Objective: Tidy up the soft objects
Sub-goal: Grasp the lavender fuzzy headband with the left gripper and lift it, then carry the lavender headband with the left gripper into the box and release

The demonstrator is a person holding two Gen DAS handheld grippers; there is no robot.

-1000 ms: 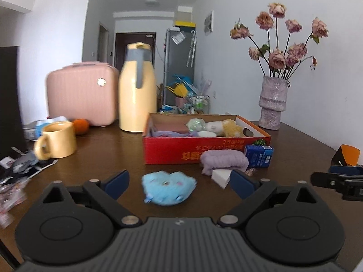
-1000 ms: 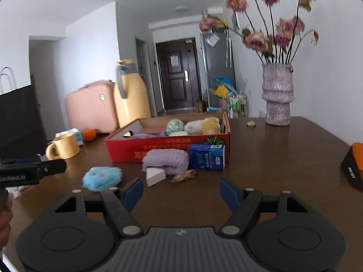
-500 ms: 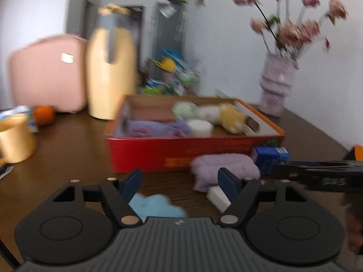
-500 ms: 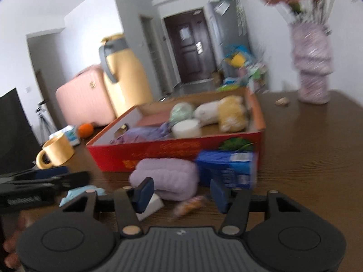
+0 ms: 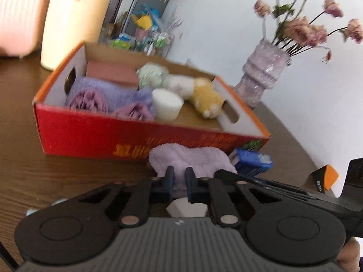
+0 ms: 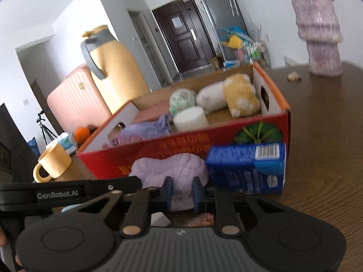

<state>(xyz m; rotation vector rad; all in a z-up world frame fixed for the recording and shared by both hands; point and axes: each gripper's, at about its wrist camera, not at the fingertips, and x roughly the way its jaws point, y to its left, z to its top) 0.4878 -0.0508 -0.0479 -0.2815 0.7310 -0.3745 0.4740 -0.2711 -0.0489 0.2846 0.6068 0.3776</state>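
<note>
A fluffy lilac towel (image 5: 192, 158) (image 6: 168, 170) lies on the brown table against the front wall of a red cardboard box (image 5: 90, 136) (image 6: 172, 149). My left gripper (image 5: 179, 179) is shut, pinching the towel's near edge. Just to its right, my right gripper (image 6: 183, 192) is closing, and its pads press the same towel between them. Inside the box are purple cloths (image 5: 109, 97), a white foam cylinder (image 5: 166, 107), a pale green ball (image 6: 182, 98) and a white-and-yellow plush (image 6: 236, 95). A white wedge sponge (image 5: 186, 208) lies under the fingers.
A blue carton (image 6: 247, 170) lies on its side touching the towel's right end. A lilac vase (image 6: 320, 36) stands at the back right. A yellow jug (image 6: 113, 68), a pink case (image 6: 72, 99), a yellow mug (image 6: 54, 163) and an orange (image 6: 81, 133) sit to the left.
Both grippers have moved forward and down to the lilac towel and gone from wide open to closed on it. The blue plush has dropped out of view beneath the left gripper.
</note>
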